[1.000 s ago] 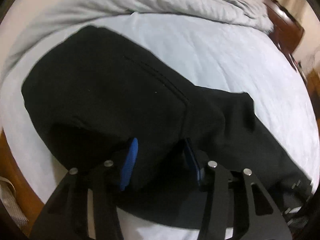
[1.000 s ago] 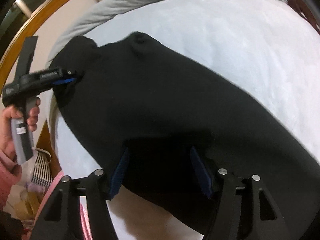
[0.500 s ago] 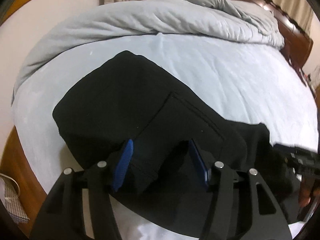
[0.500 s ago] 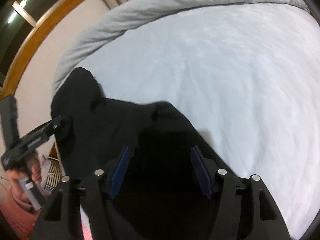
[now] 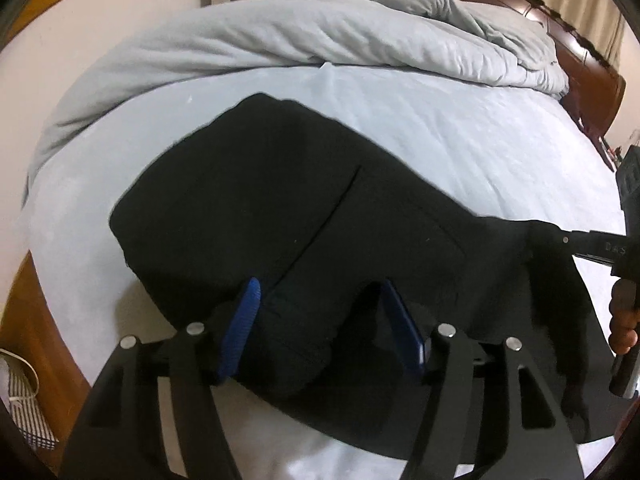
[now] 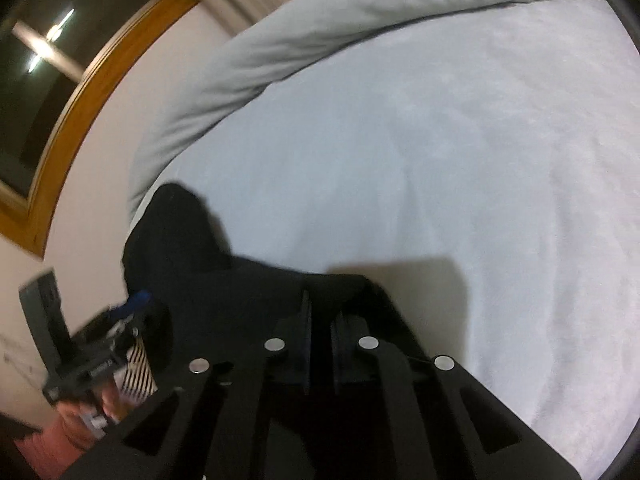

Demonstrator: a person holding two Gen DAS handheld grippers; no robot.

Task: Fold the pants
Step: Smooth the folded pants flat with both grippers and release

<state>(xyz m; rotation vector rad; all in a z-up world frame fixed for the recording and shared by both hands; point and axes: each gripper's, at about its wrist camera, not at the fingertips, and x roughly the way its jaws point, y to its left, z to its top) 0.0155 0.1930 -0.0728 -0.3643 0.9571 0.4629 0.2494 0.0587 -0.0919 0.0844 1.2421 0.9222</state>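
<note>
While right claw clenches pants edge, left claw gapes (sheet beyond).

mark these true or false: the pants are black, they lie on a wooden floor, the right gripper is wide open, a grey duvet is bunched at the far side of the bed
1. The pants are black. True.
2. They lie on a wooden floor. False: they lie on the pale bed sheet.
3. The right gripper is wide open. False: its jaws have just closed and stand shut, with black cloth around them.
4. A grey duvet is bunched at the far side of the bed. True.
</note>
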